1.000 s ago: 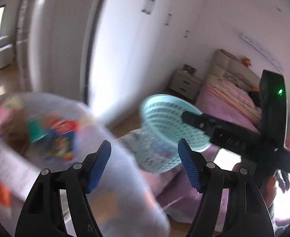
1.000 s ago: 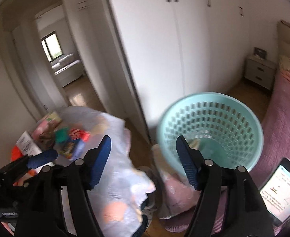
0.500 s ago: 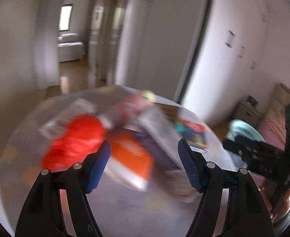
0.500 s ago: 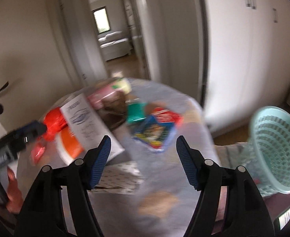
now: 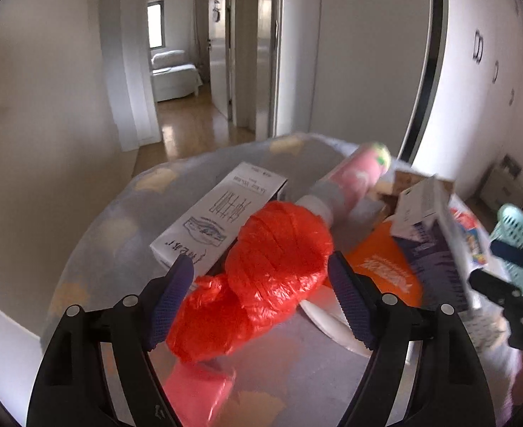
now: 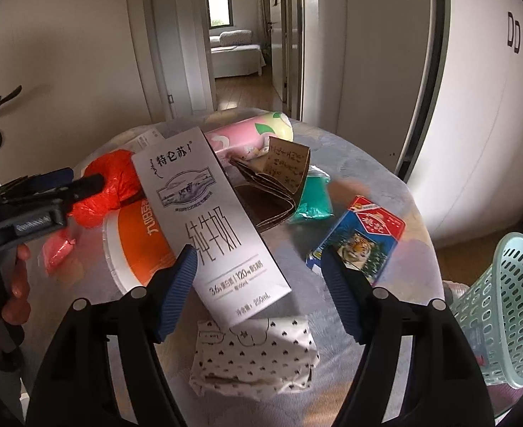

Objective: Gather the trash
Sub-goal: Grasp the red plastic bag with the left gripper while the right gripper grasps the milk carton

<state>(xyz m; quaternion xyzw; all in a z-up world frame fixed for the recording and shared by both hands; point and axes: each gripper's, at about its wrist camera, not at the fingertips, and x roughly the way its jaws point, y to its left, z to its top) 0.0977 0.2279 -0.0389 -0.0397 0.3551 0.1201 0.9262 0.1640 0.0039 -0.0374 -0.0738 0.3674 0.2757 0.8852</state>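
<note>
L gripper [image 5: 259, 300] jaws opening round red bag [image 5: 261, 277] on desk [image 5: 119, 220]: soft, light, crushable; pinch mid-bulge. R gripper [image 6: 257, 290] jaws opening over milk carton [image 6: 208, 227], stiff; neither gripped.

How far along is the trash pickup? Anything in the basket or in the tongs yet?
Done: nothing visibly; the table is crowded, and what shows of the teal basket tells nothing of its contents.
In hand: nothing. The left tongs are opening around the red plastic bag; the right tongs, also opening, frame the white milk carton.
Left: those two, the orange cup, tiger carton and the rest.
</note>
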